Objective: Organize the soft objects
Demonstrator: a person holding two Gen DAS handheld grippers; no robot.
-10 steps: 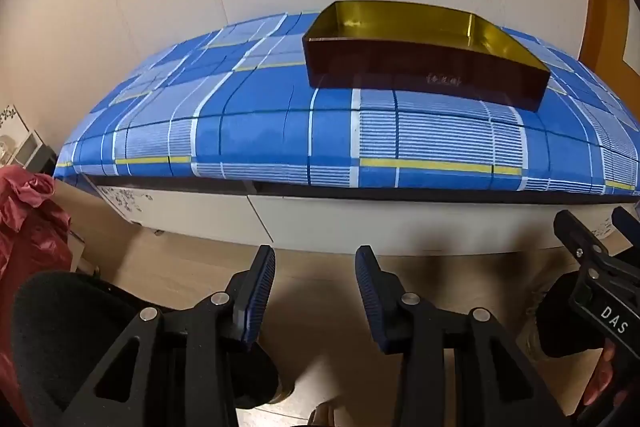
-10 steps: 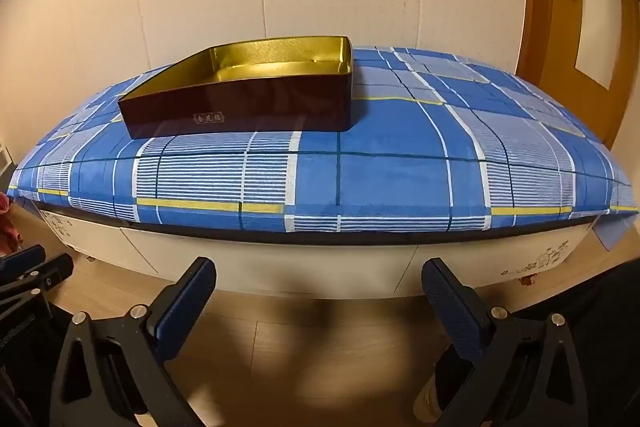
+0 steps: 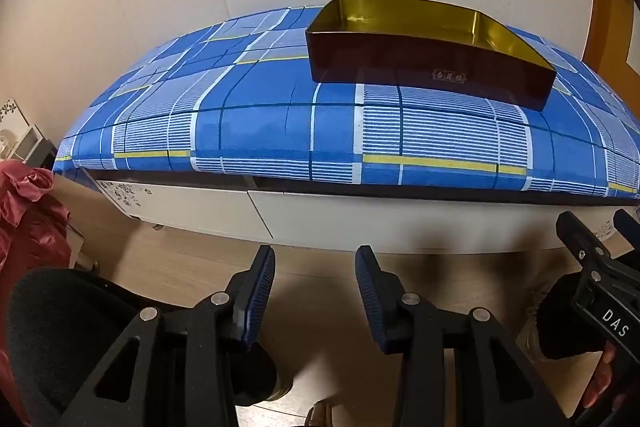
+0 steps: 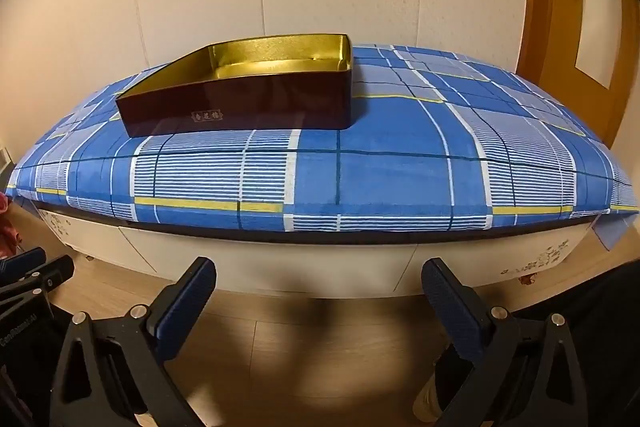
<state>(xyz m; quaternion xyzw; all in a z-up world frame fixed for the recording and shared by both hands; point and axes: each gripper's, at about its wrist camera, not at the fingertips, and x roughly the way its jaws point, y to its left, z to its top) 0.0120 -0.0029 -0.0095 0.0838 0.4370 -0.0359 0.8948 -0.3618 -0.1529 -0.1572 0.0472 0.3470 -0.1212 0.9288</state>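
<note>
Both tools hung empty short of the surface: left tool (image 3: 315, 291) narrow, right tool (image 4: 319, 301) wide, the box (image 4: 240, 99) ahead, left of the right tool.

A dark maroon box (image 4: 240, 107) with a gold-lined, empty interior is seen upright on the blue plaid cloth (image 4: 380, 167), left of centre in the right wrist view and upper right (image 3: 432, 67) in the left wrist view.
</note>
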